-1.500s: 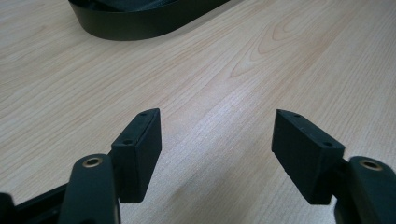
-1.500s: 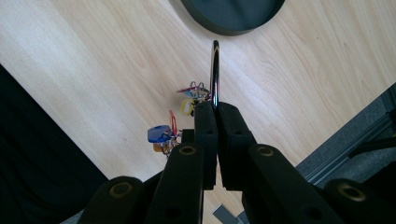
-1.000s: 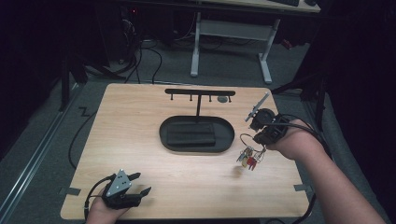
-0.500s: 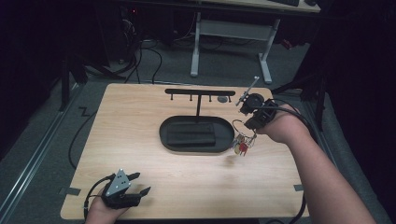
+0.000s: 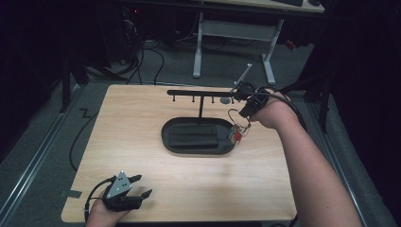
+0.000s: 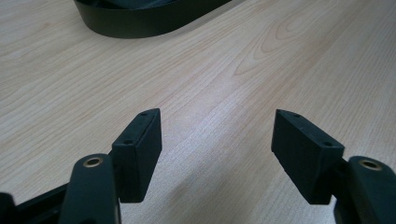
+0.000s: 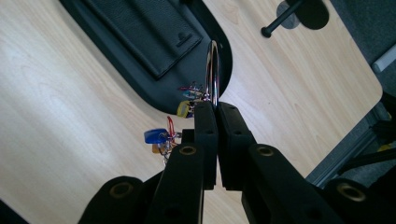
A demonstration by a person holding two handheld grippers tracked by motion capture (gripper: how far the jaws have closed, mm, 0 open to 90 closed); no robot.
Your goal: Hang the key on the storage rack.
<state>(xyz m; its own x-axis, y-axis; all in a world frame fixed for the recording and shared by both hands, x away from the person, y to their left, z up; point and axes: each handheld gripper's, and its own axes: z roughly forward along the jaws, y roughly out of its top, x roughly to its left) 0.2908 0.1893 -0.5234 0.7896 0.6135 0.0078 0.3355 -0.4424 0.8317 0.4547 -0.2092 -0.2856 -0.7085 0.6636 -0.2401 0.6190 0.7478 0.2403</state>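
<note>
Chrome key ring (image 7: 213, 70) pinched in right tongs (image 7: 217, 108), probably airborne.

Right gripper (image 7: 216, 109): black jaws closed flat on a shiny metal key ring (image 7: 212, 70), which stands up edge-on from between the pads. Small coloured tags (image 7: 161, 137), blue, yellow and red, hang below the ring. Beneath lies a black oval tray (image 7: 154, 95) holding a black leather wallet (image 7: 140, 32), on the light wooden table (image 7: 56, 116), whose corner is at the right.

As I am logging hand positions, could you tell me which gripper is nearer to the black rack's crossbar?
Right. The right gripper, shut on the key ring, hangs beside the crossbar's right end; the left gripper rests open at the table's near-left corner.
</note>
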